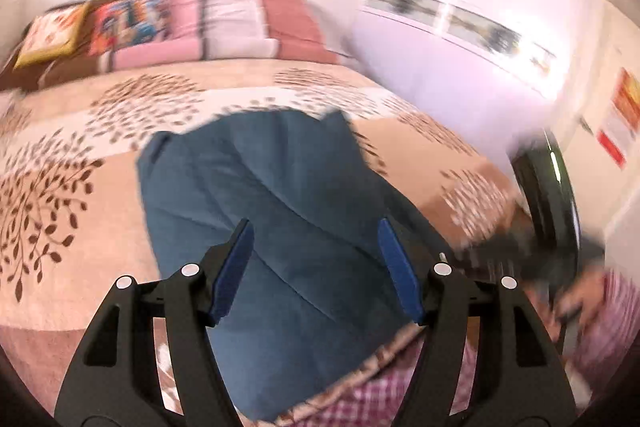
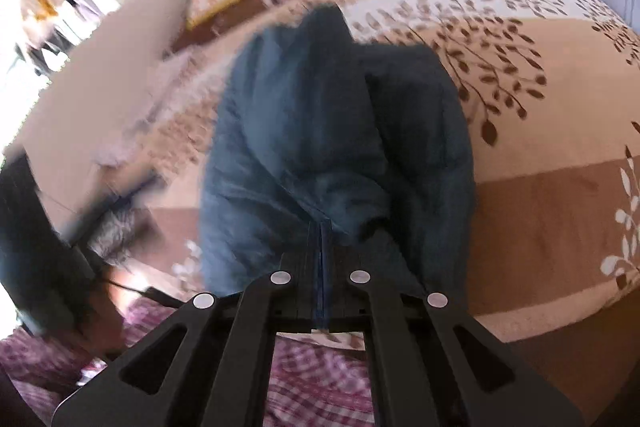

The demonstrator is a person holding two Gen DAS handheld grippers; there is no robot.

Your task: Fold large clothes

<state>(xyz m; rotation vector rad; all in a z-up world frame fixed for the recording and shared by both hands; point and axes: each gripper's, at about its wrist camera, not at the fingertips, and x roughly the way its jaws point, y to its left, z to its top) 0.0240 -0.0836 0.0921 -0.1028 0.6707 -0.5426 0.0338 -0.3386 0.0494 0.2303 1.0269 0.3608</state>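
A large dark blue garment lies lengthwise on a bed covered by a beige blanket with a brown leaf print. My left gripper hovers over the garment's near part, open, its blue pads wide apart and nothing pinched. In the right wrist view the same garment runs away from me in heaped folds. My right gripper is shut, and the cloth bunches up right at its fingertips, so it looks gripped there. The right hand's tool shows as a dark blur in the left wrist view.
Pink and red pillows and colourful cushions line the head of the bed. A white wall runs along the bed's right side. The person's pink checked clothing fills the near edge. Both views are motion-blurred.
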